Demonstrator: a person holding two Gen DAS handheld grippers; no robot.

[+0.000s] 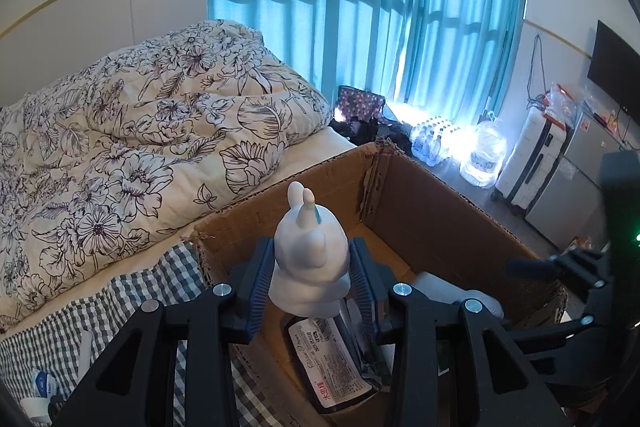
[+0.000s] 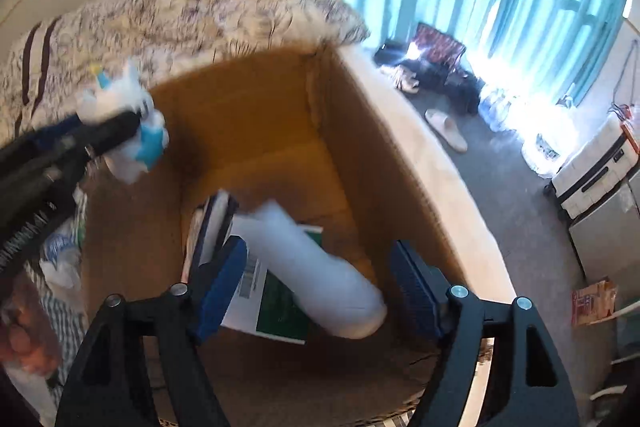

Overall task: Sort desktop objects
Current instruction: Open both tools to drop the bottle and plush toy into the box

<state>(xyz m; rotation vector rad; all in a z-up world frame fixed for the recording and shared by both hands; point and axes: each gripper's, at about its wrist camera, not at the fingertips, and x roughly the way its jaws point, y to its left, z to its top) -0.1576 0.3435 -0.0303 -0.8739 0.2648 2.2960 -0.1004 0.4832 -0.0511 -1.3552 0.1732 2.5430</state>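
A white rabbit figurine (image 1: 308, 259) with blue markings hangs over the open cardboard box (image 1: 420, 207), and my left gripper (image 1: 312, 251) is shut on its body. The right wrist view shows the same figurine (image 2: 132, 115) in the left gripper (image 2: 108, 135) at the box's (image 2: 260, 95) left rim. My right gripper (image 2: 318, 255) is open above the box, nothing touching its blue pads. Below it a white cylindrical bottle (image 2: 316, 267) lies blurred on a green and white package (image 2: 280, 311). A dark tissue pack (image 1: 332, 363) also lies in the box.
The box rests on a bed with a floral duvet (image 1: 140, 147) and a checked cloth (image 1: 120, 307). Beyond the bed are blue curtains (image 1: 360, 7), bottled water (image 1: 432, 139), a white suitcase (image 1: 532, 155) and a slipper (image 2: 448, 131) on the floor.
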